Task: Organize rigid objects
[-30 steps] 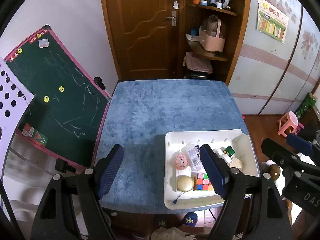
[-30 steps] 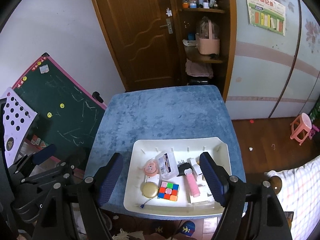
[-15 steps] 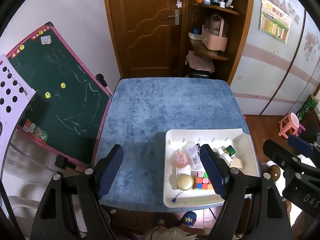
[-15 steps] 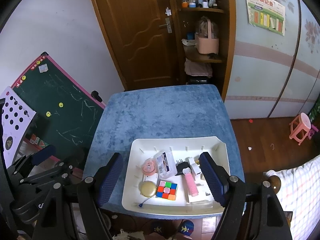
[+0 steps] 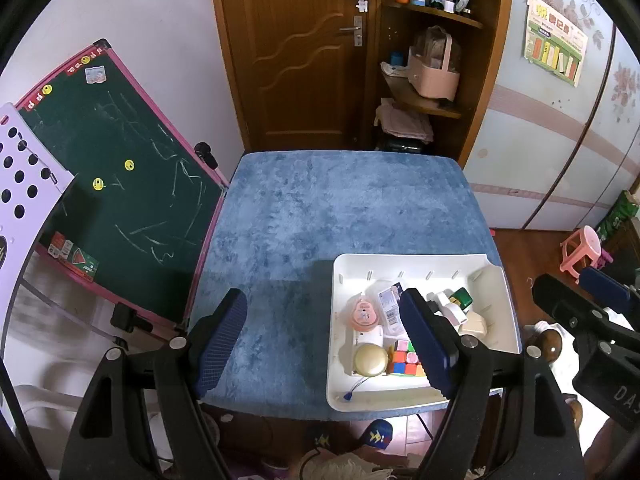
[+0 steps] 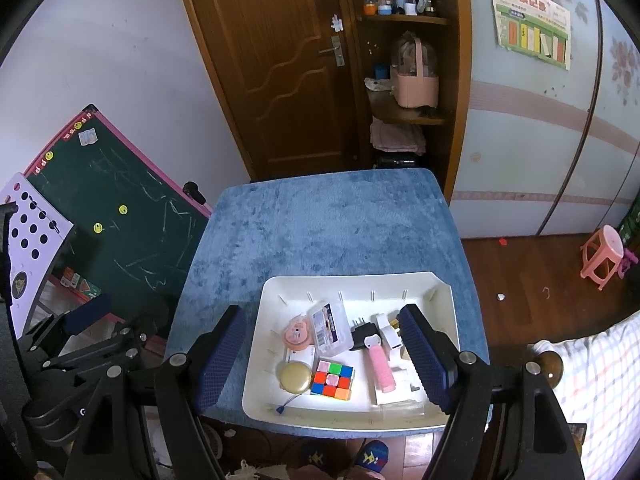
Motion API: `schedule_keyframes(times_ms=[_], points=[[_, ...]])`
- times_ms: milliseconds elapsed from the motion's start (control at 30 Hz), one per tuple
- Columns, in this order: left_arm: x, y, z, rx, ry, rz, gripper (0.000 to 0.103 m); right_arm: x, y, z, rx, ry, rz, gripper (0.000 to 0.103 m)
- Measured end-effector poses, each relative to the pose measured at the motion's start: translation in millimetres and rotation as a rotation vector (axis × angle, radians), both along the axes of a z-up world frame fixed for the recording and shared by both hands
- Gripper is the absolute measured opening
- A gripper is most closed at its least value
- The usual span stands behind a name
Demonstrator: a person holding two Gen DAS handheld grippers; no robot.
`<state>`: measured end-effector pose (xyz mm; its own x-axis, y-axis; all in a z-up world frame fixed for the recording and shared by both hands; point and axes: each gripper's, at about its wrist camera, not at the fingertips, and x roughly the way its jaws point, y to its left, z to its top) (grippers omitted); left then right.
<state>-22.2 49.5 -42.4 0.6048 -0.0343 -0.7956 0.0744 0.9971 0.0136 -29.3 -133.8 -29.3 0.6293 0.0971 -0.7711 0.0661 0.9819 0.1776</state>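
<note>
A white tray (image 6: 356, 282) sits at the near right of the blue table (image 6: 332, 224); it also shows in the left wrist view (image 5: 408, 260). It holds a colour cube (image 6: 333, 380), a gold round tin (image 6: 295, 377), a pink round case (image 6: 298, 331), a clear plastic box (image 6: 330, 328), a black plug (image 6: 362, 334), a pink roller (image 6: 382, 368) and white pieces. My right gripper (image 6: 324, 356) is open and empty, high above the tray. My left gripper (image 5: 326, 344) is open and empty, above the table's near edge, left of the tray.
A green chalkboard (image 5: 116, 184) with a pink frame leans at the table's left. A wooden door (image 5: 292, 52) and shelves (image 5: 424, 64) stand behind the table. A pink stool (image 6: 602, 254) is on the floor at right. The blue cloth beyond the tray is bare.
Both grippers have risen and drawn back slightly; the table and tray look a little smaller. Nothing in the tray has moved.
</note>
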Motion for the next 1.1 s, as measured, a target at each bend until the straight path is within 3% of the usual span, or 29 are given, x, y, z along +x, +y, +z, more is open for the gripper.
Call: schedule_keyframes(times_ms=[1100], points=[[9.2,7.8,-2.0,0.035,0.002,0.001,0.081,4.3,6.9,2.0,-0.044,-0.013,-0.039,0.079]])
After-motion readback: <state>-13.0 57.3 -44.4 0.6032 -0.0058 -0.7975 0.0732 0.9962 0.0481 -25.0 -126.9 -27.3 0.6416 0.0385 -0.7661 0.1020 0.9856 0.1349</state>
